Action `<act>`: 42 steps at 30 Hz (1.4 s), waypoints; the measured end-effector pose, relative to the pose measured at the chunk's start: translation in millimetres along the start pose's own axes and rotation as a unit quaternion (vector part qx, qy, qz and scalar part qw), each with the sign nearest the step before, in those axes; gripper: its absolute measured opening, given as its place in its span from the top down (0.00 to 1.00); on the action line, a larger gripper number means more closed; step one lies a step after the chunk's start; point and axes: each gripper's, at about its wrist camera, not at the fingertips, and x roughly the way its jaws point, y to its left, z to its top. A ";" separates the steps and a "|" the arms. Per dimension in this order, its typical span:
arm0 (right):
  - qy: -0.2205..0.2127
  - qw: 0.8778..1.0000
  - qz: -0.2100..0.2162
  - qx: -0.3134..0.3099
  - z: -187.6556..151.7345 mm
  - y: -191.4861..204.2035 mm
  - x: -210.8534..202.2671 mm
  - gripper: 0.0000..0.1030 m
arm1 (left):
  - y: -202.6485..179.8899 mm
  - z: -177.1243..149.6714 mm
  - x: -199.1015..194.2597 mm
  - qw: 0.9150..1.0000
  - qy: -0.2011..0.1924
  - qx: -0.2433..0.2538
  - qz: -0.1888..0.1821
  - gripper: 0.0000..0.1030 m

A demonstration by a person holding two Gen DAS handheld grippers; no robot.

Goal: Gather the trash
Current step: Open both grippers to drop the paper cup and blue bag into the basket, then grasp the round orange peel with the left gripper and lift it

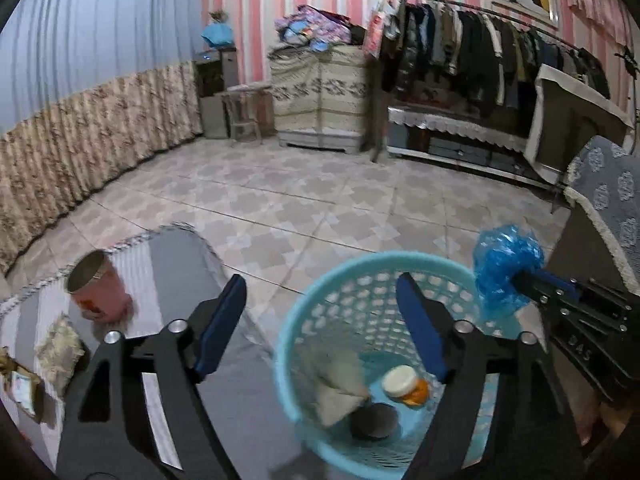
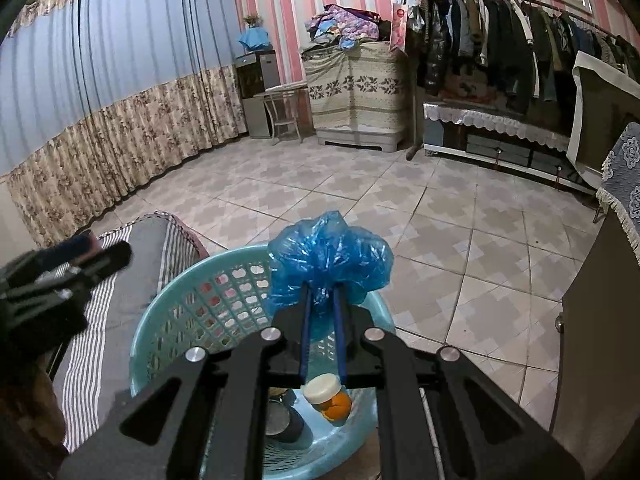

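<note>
A home bedroom: a full clothes rack, floral curtains and pink striped wallpaper

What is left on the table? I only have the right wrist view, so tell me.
Observer: A pink can stands there, left of the basket.
Operator: Report the left tongs.
Observer: The left tongs are open and empty, over the basket.
Operator: Name what lies in the basket beside the jar.
Observer: A crumpled pale wrapper, mostly hidden from you behind the right tongs that hold the blue bag.
</note>
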 end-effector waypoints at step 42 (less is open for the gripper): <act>-0.002 0.994 0.036 -0.100 -42.5 182.1 -16.7 0.05 | 355.8 -129.9 -150.3 0.955 0.029 -0.129 0.266 0.05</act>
